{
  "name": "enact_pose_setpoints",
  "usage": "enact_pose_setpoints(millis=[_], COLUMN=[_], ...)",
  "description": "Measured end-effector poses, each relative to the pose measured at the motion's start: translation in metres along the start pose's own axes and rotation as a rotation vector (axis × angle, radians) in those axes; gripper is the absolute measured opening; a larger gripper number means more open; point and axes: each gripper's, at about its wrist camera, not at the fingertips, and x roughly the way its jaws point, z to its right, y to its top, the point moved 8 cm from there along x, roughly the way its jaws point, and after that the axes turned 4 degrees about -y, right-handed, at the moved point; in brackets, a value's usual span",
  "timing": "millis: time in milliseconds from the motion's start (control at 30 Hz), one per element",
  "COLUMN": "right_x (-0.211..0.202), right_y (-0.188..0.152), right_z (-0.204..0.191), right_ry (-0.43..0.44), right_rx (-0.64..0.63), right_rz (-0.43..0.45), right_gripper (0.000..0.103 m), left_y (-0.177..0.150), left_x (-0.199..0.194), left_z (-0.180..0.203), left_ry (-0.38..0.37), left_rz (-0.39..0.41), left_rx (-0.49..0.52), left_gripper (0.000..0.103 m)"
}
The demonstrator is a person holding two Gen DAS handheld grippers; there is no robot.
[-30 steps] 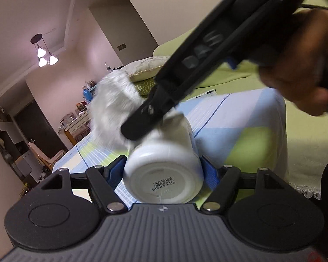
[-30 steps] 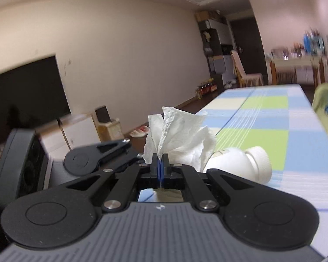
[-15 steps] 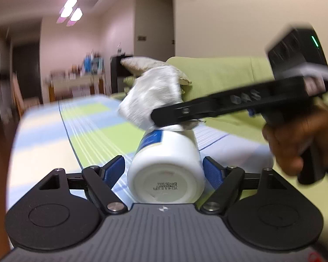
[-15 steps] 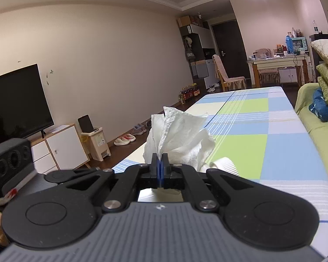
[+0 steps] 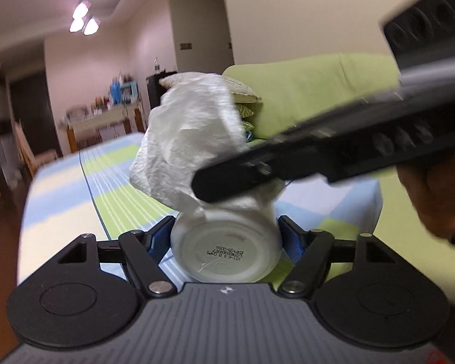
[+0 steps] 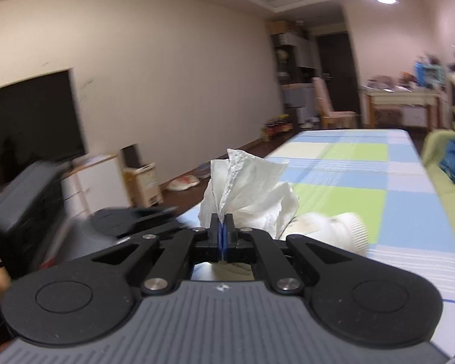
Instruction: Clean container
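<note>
Above the checked tablecloth [image 5: 60, 188], the left gripper [image 5: 224, 239] clamps the white container [image 5: 226, 251] on its side. The right gripper [image 6: 221, 230], pinching a crumpled tissue [image 5: 191, 148], wipes its wall. Risk: heavy pressure could twist the container free; the thin tissue may tear.

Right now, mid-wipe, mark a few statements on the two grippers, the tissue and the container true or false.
1. The left gripper clamps the white plastic bottle by its base end. True.
2. The right gripper is open and empty. False: it is shut on the crumpled white paper tissue.
3. The tissue touches the bottle. True.
4. The bottle stands upright on the checked tablecloth. False: it is held lying sideways.
</note>
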Motion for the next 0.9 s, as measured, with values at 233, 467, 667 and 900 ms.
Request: enact_pose_setpoints(millis=[233,467,667,900], right_x=[0.006,0.006,0.006,-0.007], right_y=[0.005,0.002,0.0,-0.01], right_z=[0.02,0.018,0.017,-0.021], right_ry=[-0.045,-0.043,-0.048,0.062], right_rx=[0.041,0.044,0.039,-0.027], right_rz=[0.006,0.013,0.017,-0.015], right_gripper=[0.0,0.0,0.0,0.0], left_y=[0.005,0.008,-0.002,0.002], left_x=[0.006,-0.008,-0.01,-0.003], left_z=[0.024,0.012,-0.017,-0.009], left_ry=[0.051,-0.038,-0.133,-0.077], left_rz=[-0.01,0.042,0.073,0.063], left_rx=[0.097,-0.149,-0.385,-0.217], left_gripper=[0.073,0.073,0.073,0.072])
